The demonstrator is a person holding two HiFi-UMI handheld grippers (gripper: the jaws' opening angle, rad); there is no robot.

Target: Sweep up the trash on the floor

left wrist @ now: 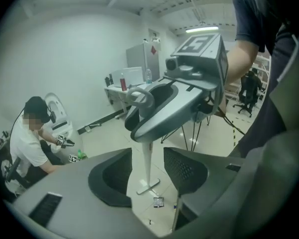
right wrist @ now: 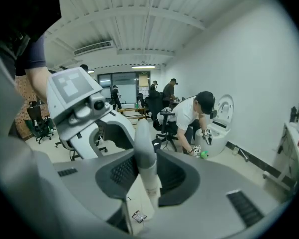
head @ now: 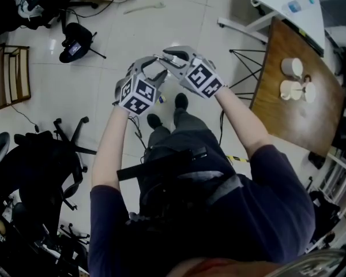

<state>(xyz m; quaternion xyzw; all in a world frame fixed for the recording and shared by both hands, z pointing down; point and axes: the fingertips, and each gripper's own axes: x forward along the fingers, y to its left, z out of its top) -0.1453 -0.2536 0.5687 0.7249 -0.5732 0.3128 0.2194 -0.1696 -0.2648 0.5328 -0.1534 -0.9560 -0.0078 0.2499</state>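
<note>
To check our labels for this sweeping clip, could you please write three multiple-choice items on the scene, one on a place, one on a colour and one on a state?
1. Where does the small wrapper lie?
A. Inside a bin
B. On the floor, near the lower end of the handle
C. Between a claw's pads

2. What colour is the handle that the right claw grips?
A. Red
B. Black
C. White

3. How does the left claw stand?
A. Open, pads touching nothing
B. Shut on the handle
C. Shut on the wrapper

Answers:
1 B: the left gripper view shows it on the tiles beside the handle's foot.
2 C: the right gripper view shows a white shaft between the pads.
3 A: its jaws stand apart, clear of the handle.
</note>
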